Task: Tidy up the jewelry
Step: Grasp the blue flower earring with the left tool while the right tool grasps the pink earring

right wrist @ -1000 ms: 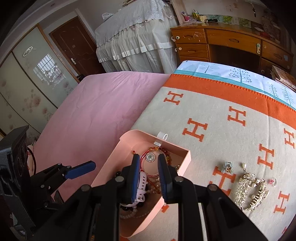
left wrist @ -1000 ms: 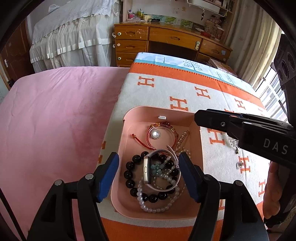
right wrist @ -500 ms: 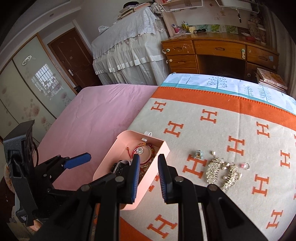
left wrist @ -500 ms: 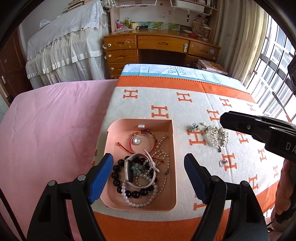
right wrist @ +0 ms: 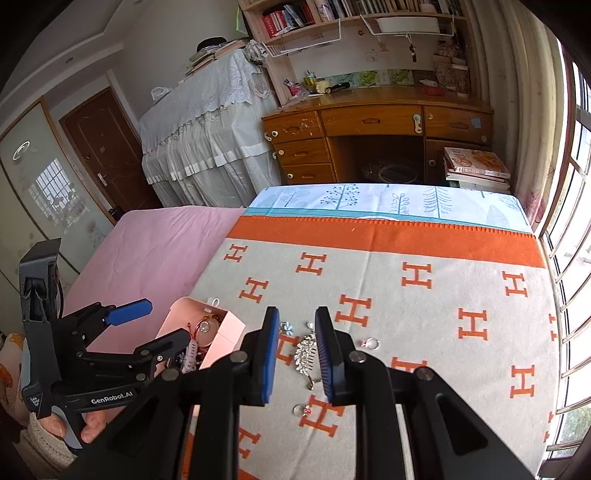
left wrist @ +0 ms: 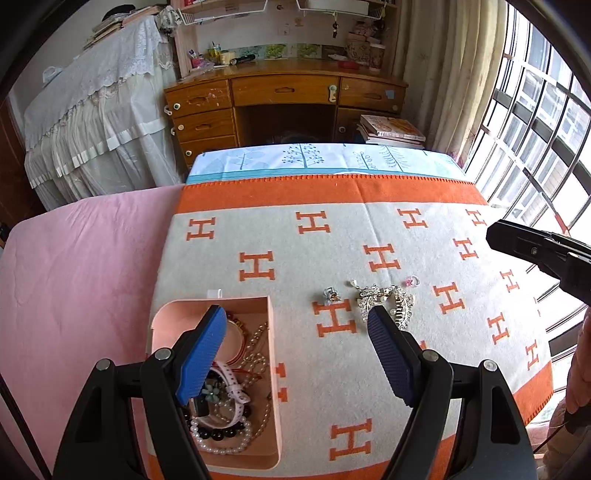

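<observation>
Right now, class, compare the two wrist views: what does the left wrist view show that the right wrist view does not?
Only the left wrist view looks down into the pink tray, showing its pearl strand, black bead bracelet and white-strapped watch.

Only the right wrist view shows the brown door, the bookshelf and the whole left gripper.

Both show the rhinestone hair comb, the small pink ring, the H-patterned blanket and the wooden desk.

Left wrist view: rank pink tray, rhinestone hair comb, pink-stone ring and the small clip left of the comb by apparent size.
1. pink tray, by far the largest
2. rhinestone hair comb
3. small clip
4. pink-stone ring

The clip and ring look close in size, so their order is unsure. The tray also sits nearest the camera.
</observation>
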